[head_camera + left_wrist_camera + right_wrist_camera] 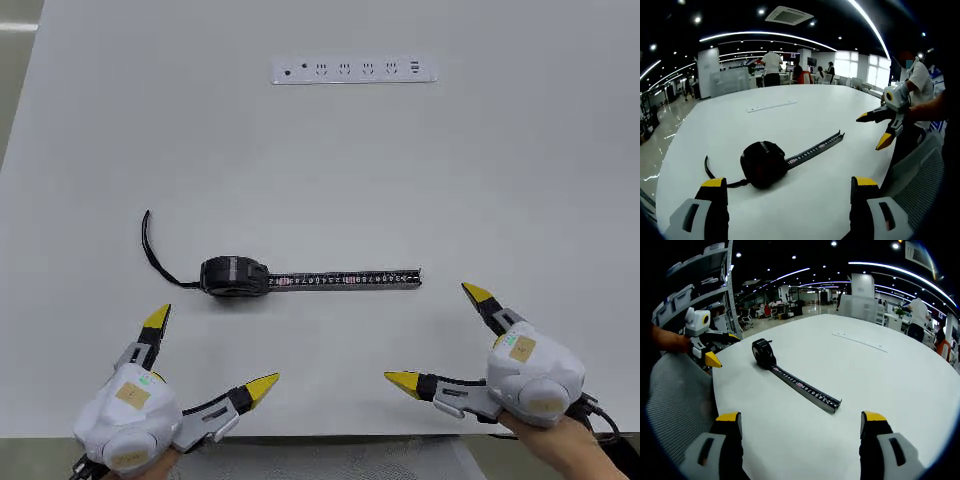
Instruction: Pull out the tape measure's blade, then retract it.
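White table point(520, 160), extended tape measure point(236, 277)

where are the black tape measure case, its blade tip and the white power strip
black tape measure case point(234, 277), head view, housing top
blade tip point(417, 279), head view, end hook
white power strip point(353, 69), head view, middle

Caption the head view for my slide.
Open left gripper and right gripper poised before a black tape measure, blade extended, on a white table.

White table point(500, 180): tape measure point(234, 276) (blade point(345, 281) out), likely power strip point(353, 69).
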